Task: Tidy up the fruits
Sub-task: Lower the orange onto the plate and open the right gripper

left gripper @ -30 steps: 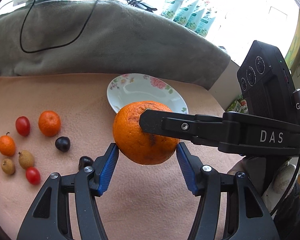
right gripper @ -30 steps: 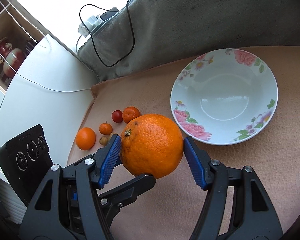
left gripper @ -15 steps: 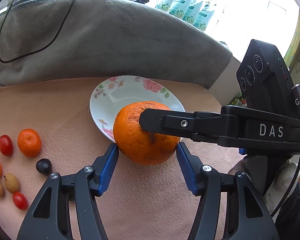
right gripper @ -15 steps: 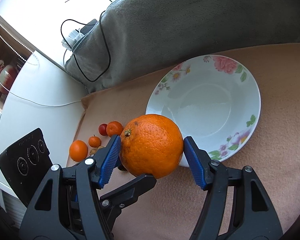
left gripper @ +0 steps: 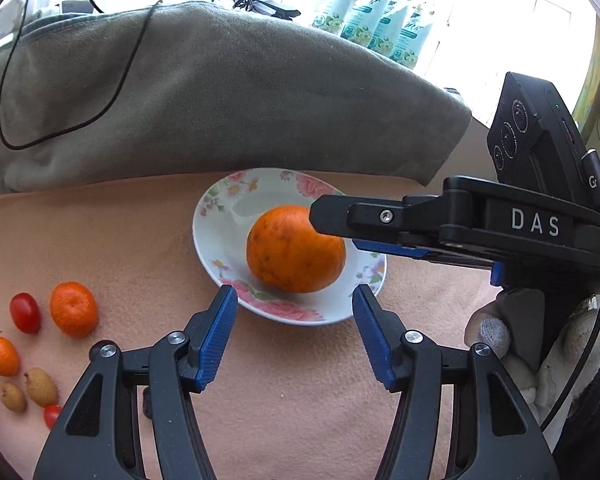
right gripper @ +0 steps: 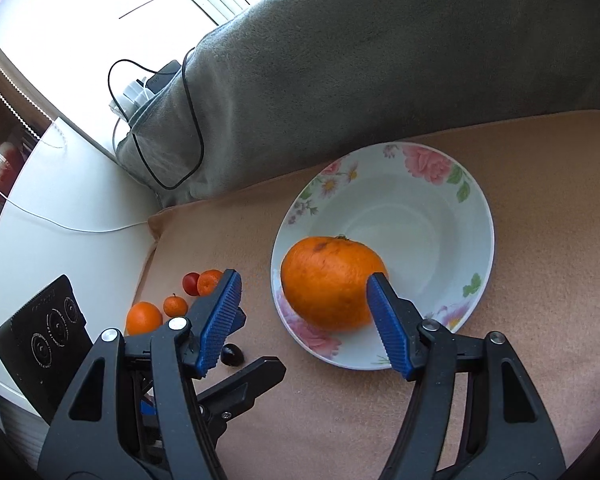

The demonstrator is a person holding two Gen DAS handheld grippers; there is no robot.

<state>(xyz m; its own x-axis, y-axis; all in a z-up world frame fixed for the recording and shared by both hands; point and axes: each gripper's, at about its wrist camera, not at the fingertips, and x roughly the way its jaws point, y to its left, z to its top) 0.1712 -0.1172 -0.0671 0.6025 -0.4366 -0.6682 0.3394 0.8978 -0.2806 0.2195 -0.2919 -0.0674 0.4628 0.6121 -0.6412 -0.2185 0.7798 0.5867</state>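
A large orange (left gripper: 295, 249) lies in the white floral bowl (left gripper: 220, 240) on the peach cloth; it also shows in the right wrist view (right gripper: 329, 282), at the bowl's (right gripper: 440, 184) left side. My left gripper (left gripper: 292, 332) is open and empty, just in front of the bowl. My right gripper (right gripper: 302, 322) is open just above the orange, its right pad (right gripper: 384, 320) in front of the fruit; it reaches in from the right in the left wrist view. Small fruits lie to the left: a mandarin (left gripper: 74, 309), a cherry tomato (left gripper: 25, 312), a kumquat (left gripper: 2, 355), brown longans (left gripper: 40, 387).
A grey blanket (left gripper: 220, 100) with a black cable (left gripper: 60, 80) lies folded along the back edge of the cloth. A dark plum (right gripper: 233, 354) lies by my right gripper's left finger. A white table surface (right gripper: 68, 200) lies to the left of the cloth.
Both grippers were shut on the orange above the cloth and carried it over the bowl. Now both are open and the orange rests in the bowl.
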